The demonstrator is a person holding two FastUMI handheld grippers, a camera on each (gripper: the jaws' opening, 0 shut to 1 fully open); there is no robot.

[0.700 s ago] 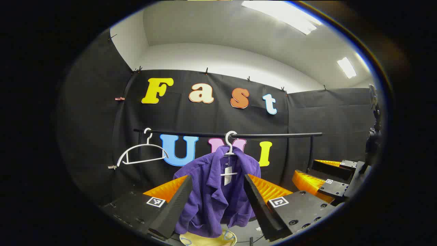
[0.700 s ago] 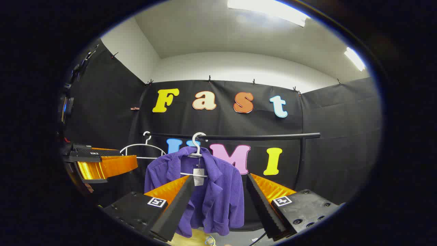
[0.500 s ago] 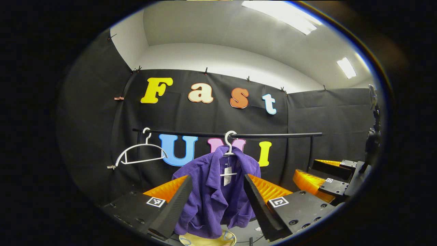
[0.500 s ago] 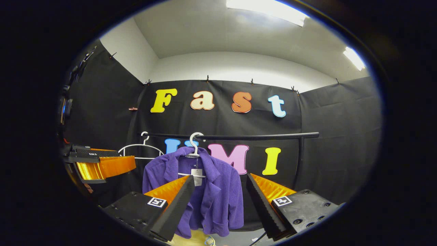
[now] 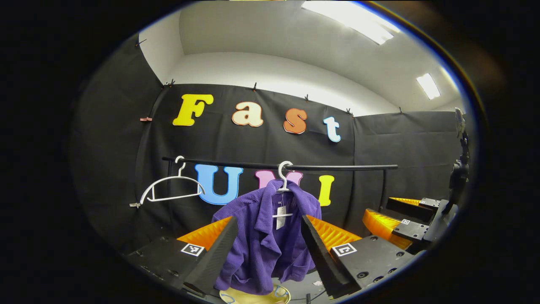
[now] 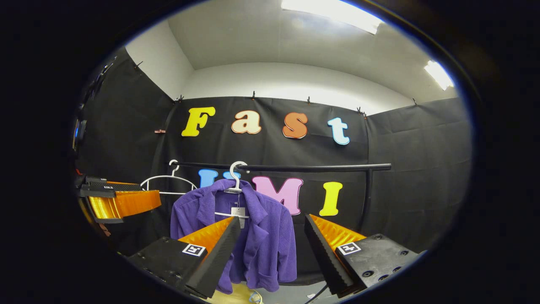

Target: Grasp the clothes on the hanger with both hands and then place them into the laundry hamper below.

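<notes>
Nothing is grasped yet: the purple shirt (image 5: pixel 265 236) hangs on its hanger (image 5: pixel 283 174), both the left gripper (image 5: pixel 270 249) and right gripper (image 6: pixel 270 249) held wide short of it, hamper (image 5: pixel 253 296) below unfilled

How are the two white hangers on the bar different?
The hanger near the bar's end is bare, while the middle hanger wears a purple jacket with a paper tag. You see the bare one's whole outline; cloth hides most of the middle one. Both are white and hook over the same black bar.
</notes>
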